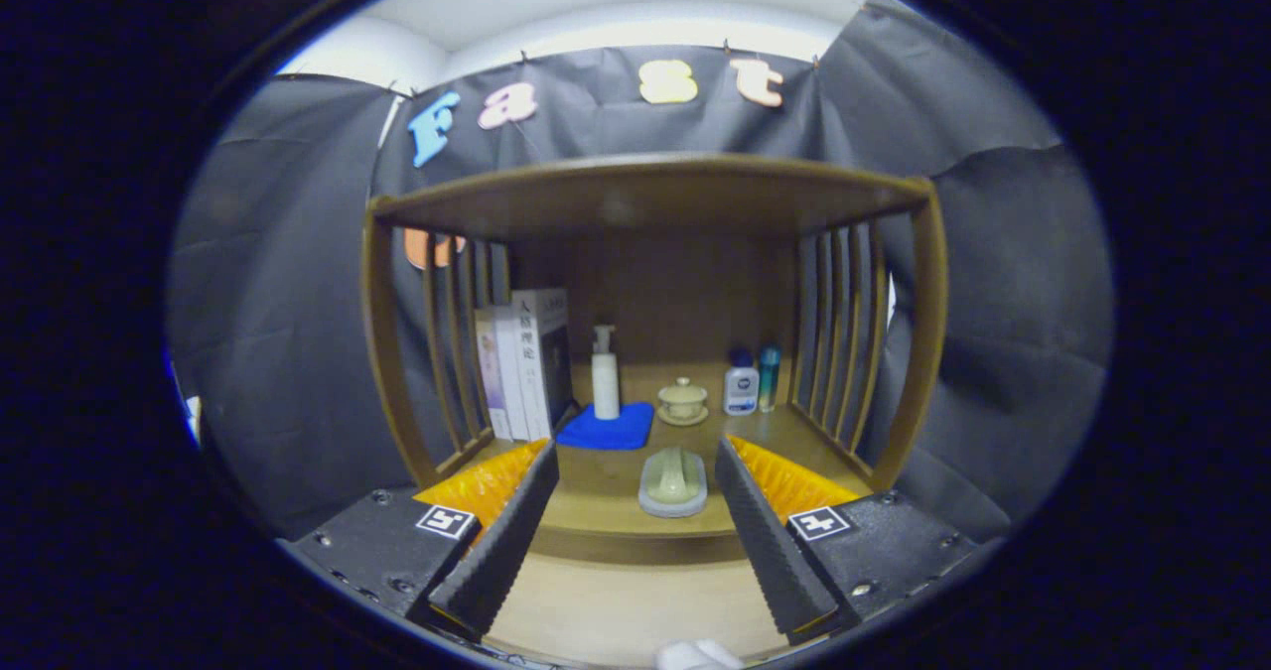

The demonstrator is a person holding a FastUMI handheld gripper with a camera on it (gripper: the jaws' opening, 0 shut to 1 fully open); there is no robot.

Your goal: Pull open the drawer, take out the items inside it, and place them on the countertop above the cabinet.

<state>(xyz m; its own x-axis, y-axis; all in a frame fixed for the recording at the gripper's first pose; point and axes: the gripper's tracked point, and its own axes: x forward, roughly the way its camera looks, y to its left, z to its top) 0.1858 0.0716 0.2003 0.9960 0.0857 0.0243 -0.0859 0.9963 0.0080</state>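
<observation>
My gripper point(634, 449) is open, with nothing between its fingers. It faces a brown wooden cabinet with slatted sides. On the countertop point(596, 506), near the front edge, lies a pale green dish-like item with a raised handle point(673, 481). It sits between and just ahead of my fingertips, touching neither. Below the countertop's front edge is a paler wooden surface point(616, 605); I cannot tell whether it is the drawer's inside. A small white thing point(697, 655) peeks in at its near end, mostly hidden.
Further back on the countertop stand several books point(521, 362) at the left and a white pump bottle point(605, 377) on a blue cloth point(608, 430). A lidded cup on a saucer point(683, 400) sits mid-way, with two small bottles point(750, 382) at the right. A wooden top board point(645, 189) roofs the space.
</observation>
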